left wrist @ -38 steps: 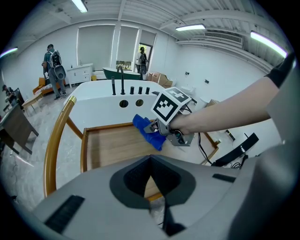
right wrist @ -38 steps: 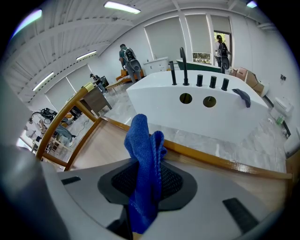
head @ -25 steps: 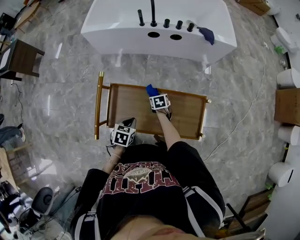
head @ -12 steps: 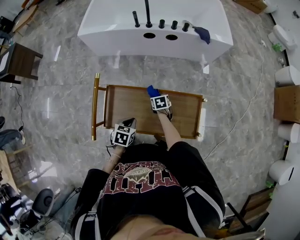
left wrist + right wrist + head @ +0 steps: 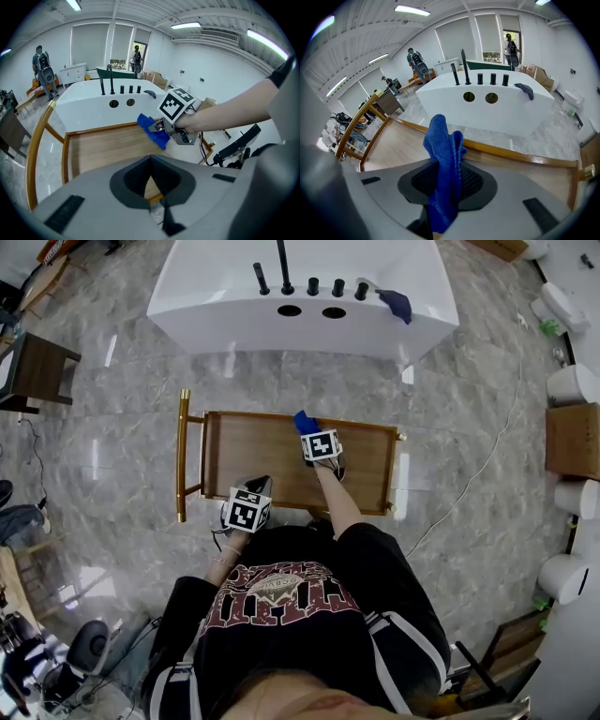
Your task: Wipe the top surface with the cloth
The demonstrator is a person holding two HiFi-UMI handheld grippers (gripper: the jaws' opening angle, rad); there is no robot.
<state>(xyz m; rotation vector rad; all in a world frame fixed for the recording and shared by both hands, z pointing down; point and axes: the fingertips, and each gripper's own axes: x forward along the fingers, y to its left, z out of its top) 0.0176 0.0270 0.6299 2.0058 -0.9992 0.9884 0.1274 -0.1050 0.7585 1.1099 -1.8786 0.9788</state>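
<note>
Two grippers are in play, and only one is working. The right gripper [image 5: 308, 433] has its jaws clamped on the blue cloth [image 5: 443, 154], which stands up in a folded bunch between them. From the left gripper view the cloth looks pressed down onto the wood at the far rim, a little right of the middle. The left gripper [image 5: 252, 493] has its jaws closed together on nothing. It hangs over the near edge of the top surface [image 5: 253, 451], towards its left side, well apart from the cloth.

My reading is that the wipe is under way at the back edge, with most of the board not yet covered. The next stroke would want the cloth kept flat on the wood and drawn sideways or back towards the person. The raised lip all round could snag the bunched fabric in the corners.

That surface is a plain wooden cart top, bare apart from the cloth, with a brass-coloured handle rail [image 5: 181, 456] at its left end. Beyond it stands a white bathtub [image 5: 216, 296] with black taps [image 5: 283, 266] and a second dark cloth [image 5: 396, 304] on its deck. Grey marble tile [image 5: 122, 399] runs all round, with a thin cable [image 5: 487, 465] trailing across it. White fixtures [image 5: 572, 390] stand along the right, and other people [image 5: 43, 63] at the back.
</note>
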